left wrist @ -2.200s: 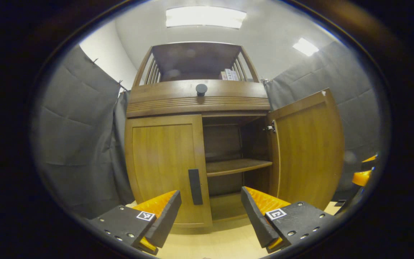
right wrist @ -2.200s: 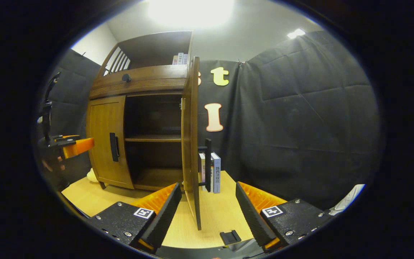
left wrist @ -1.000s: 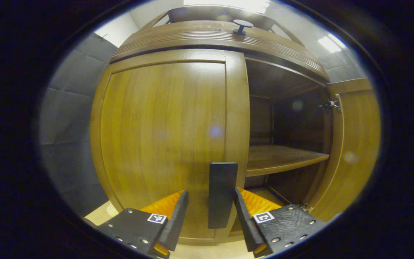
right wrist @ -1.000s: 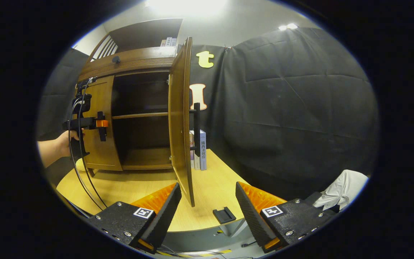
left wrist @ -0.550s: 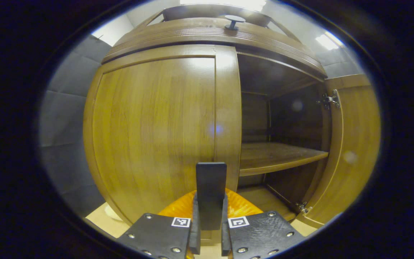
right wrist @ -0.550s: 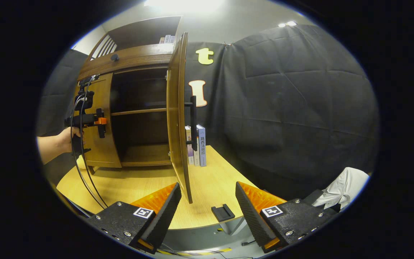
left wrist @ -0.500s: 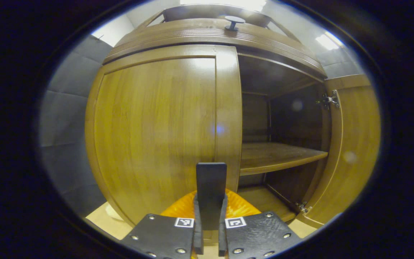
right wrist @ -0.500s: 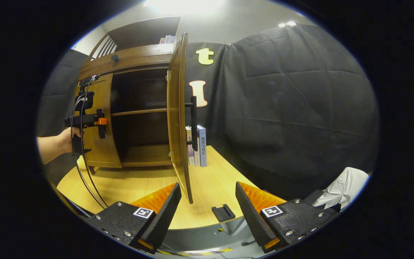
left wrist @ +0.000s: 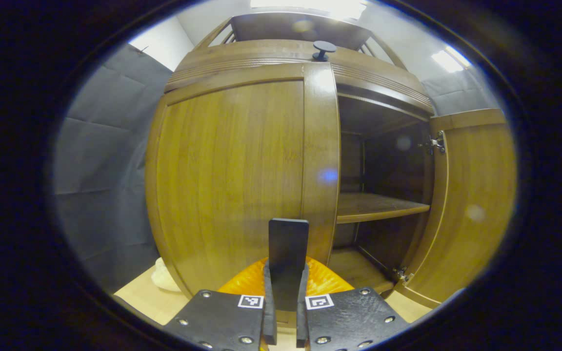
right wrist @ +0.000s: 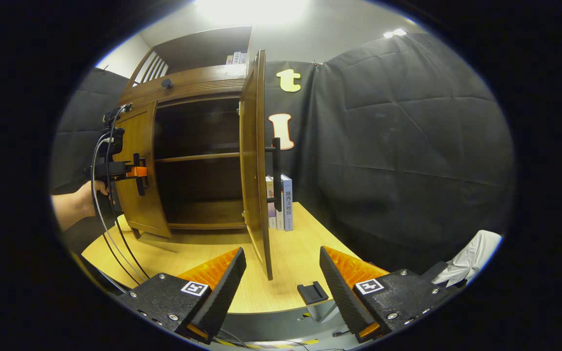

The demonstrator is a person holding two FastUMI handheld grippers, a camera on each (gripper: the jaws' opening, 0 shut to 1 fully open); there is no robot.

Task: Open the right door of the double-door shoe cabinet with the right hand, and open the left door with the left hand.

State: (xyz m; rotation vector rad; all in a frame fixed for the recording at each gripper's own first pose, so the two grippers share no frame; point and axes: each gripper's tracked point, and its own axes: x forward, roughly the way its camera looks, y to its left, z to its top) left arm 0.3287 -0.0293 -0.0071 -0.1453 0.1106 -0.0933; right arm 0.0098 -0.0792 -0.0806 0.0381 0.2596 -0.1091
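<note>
Clamping the left door's handle (left wrist: 288, 253) at lower centre, the left gripper (left wrist: 284, 312) points level; right gripper (right wrist: 278, 285) gapes empty, low centre.

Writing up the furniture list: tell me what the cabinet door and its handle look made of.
Left door: looks like wood or wood veneer, honey-brown with visible grain and a soft sheen. Handle: flat matte black bar, probably painted metal or plastic; can't tell which. The left claw grips it.
</note>
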